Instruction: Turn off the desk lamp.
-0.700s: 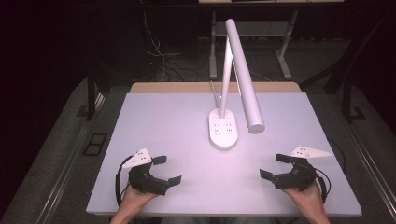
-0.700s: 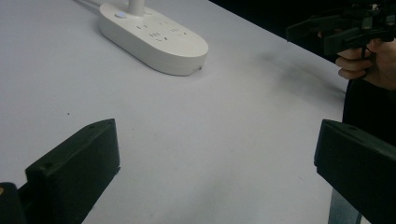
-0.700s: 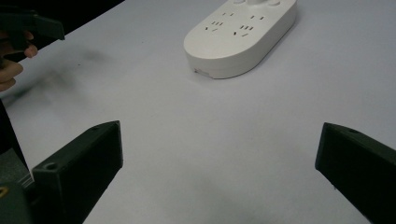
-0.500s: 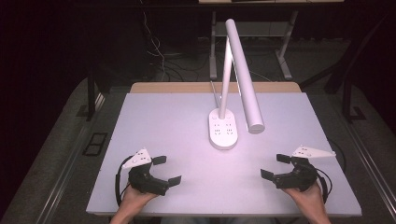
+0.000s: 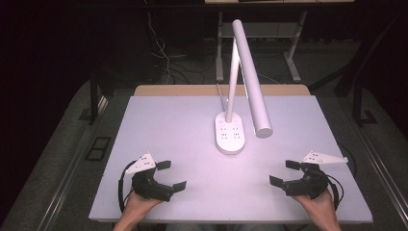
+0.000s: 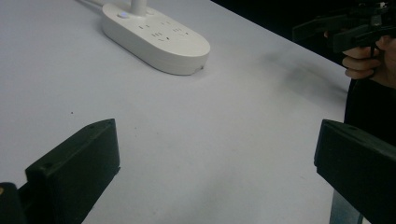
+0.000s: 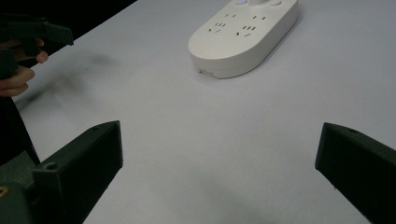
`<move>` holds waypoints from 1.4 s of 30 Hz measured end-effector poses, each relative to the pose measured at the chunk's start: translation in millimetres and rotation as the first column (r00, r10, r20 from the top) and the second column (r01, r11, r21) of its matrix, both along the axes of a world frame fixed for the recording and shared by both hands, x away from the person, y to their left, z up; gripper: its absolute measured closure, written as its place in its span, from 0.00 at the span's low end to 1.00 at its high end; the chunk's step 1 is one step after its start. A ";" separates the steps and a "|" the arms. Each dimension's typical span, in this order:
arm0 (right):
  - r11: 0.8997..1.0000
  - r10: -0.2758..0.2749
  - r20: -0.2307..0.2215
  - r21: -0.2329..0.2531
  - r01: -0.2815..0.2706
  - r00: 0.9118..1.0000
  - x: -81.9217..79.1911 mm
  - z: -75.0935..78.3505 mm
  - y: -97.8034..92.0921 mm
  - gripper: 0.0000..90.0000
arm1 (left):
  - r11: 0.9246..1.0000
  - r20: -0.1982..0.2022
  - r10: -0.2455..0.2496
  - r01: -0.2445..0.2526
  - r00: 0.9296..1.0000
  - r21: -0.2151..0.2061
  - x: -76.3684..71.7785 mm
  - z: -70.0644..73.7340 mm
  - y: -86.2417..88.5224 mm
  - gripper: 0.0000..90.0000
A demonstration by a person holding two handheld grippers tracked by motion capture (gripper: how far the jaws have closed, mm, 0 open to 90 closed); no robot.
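Now both claws — left claw (image 5: 170,175), right claw (image 5: 285,172) — sit spread wide, empty, on the counter (image 5: 168,125) near a lamp (image 5: 230,137).

White desk lamp (image 5: 240,82) stands upright at the table's (image 5: 168,120) far middle.

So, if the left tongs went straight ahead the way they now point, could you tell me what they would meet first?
Bare table lies ahead of the open left tongs. Beyond it, the lamp base sits left of their line and the right tongs right, so they may slip between; depth is unclear.
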State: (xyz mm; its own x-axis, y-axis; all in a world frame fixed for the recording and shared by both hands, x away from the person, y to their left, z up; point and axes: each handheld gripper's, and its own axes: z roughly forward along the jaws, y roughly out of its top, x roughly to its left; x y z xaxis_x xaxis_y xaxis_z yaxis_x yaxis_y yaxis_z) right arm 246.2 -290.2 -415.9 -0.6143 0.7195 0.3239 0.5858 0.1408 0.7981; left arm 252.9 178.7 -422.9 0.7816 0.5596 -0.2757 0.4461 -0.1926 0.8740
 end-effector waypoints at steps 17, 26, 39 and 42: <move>1.000 -0.004 -0.027 -0.010 0.004 1.000 2.5 4.4 -0.8 0.01 | 1.000 -0.002 0.007 -0.007 1.000 -0.005 -1.6 0.3 0.9 0.00; 1.000 0.007 -0.024 -0.010 -0.007 1.000 10.9 13.7 0.3 0.01 | 1.000 -0.001 0.013 -0.013 1.000 -0.007 -1.9 0.4 1.5 0.00; 0.999 0.035 -0.038 -0.032 -0.037 0.999 24.7 25.2 4.7 0.01 | 1.000 -0.002 0.013 -0.013 1.000 -0.009 -2.0 0.4 1.7 0.00; 0.999 0.039 -0.038 -0.034 -0.040 0.999 26.3 27.5 6.0 0.01 | 1.000 -0.002 0.010 -0.010 1.000 -0.007 -1.8 0.3 1.7 0.00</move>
State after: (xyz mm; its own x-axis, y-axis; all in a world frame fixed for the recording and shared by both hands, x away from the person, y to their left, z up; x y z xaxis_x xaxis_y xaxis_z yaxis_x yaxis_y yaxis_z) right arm 272.5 -284.2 -388.4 -0.6305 0.7062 0.3222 0.6082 0.1916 0.7703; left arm 251.1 180.4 -422.6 0.7754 0.5653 -0.2814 0.4499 -0.1817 0.8744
